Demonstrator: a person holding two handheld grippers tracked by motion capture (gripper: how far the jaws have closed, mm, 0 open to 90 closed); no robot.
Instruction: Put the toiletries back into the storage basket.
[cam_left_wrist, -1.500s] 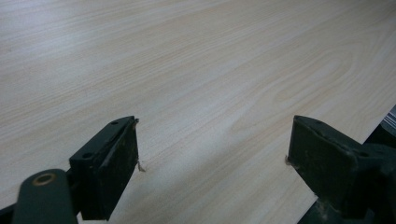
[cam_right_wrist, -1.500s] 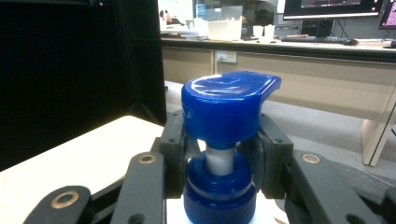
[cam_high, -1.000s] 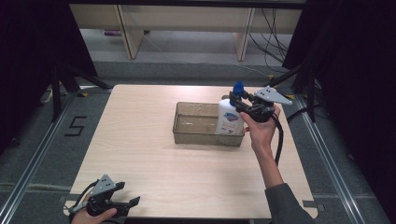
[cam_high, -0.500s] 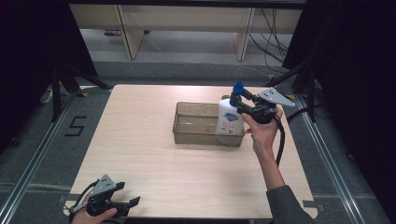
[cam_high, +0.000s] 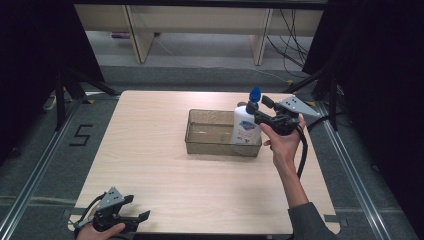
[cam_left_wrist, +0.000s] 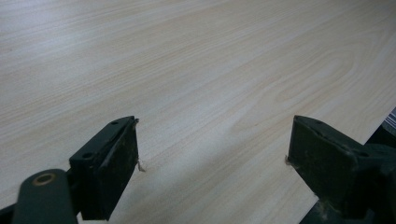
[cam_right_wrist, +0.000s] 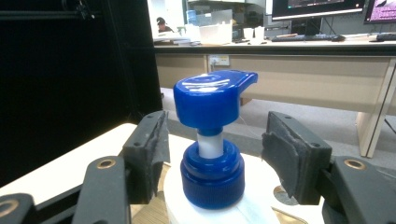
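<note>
A white pump bottle (cam_high: 246, 129) with a blue pump head (cam_high: 255, 94) stands upright in the right end of a clear plastic tray (cam_high: 200, 145) on the wooden table (cam_high: 150, 150). My right gripper (cam_high: 257, 110) is at the bottle's neck from the right. In the right gripper view its jaws have just been opening. They stand open on either side of the blue collar (cam_right_wrist: 212, 175) and pump head (cam_right_wrist: 212, 100), and the pads do not touch. My left gripper (cam_high: 139, 207) rests open at the table's near left corner, with bare wood (cam_left_wrist: 187, 70) between its jaws.
The tray sits right of the table's middle, with nothing else in it that I can see. Black frame posts and cables (cam_high: 320, 85) stand behind the table's far right corner. Desks with monitors (cam_right_wrist: 317, 7) are far off in the right gripper view.
The right gripper's jaws have spread apart from the bottle's neck, and the bottle stays standing in the tray. The left hand has not moved.
</note>
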